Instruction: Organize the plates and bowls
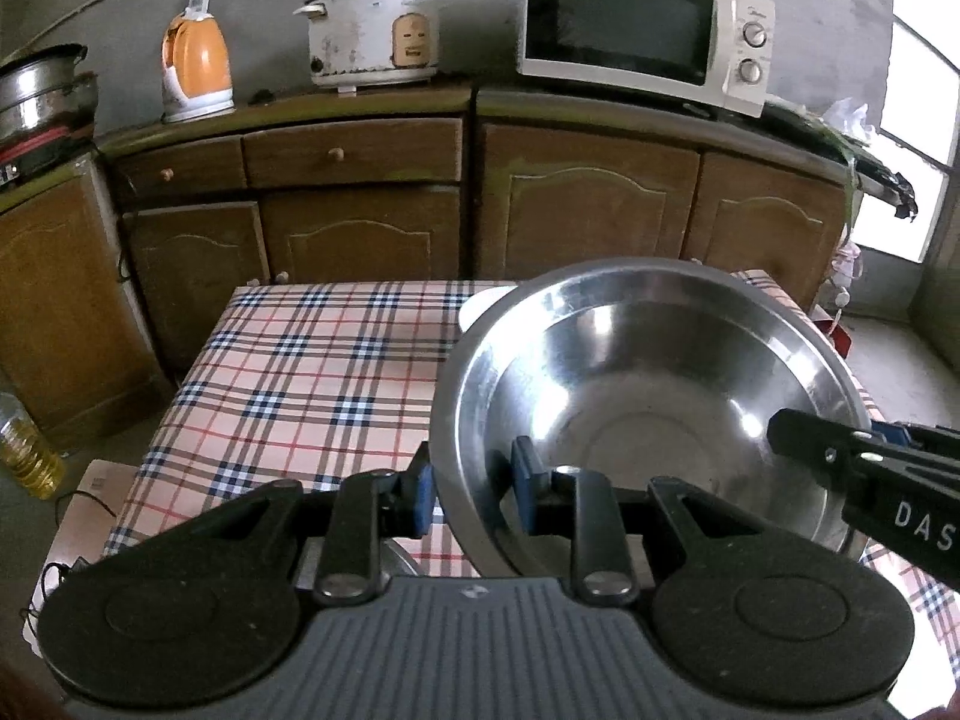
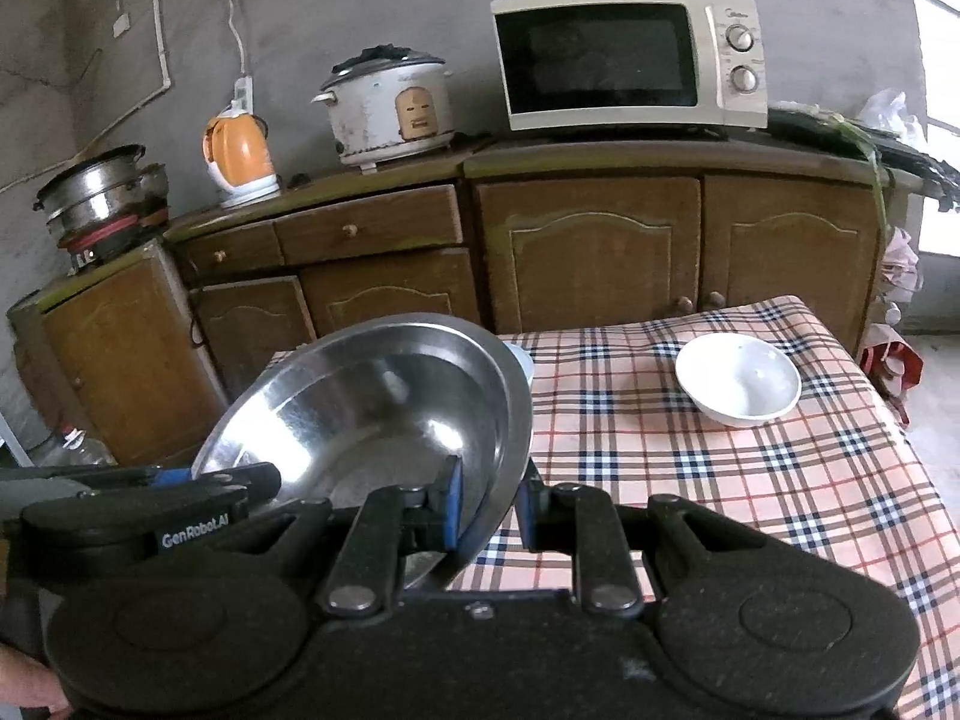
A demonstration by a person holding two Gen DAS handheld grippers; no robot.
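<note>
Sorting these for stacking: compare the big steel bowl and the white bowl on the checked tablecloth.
The wide shiny stainless steel bowl is metal and reflective; the small white ceramic-looking bowl is matte white. The steel bowl is much wider. The steel bowl is tilted and gripped at its rim by the left tool and the right tool; the white bowl sits upright, untouched, on the plaid tablecloth. Both are round and look empty.
</note>
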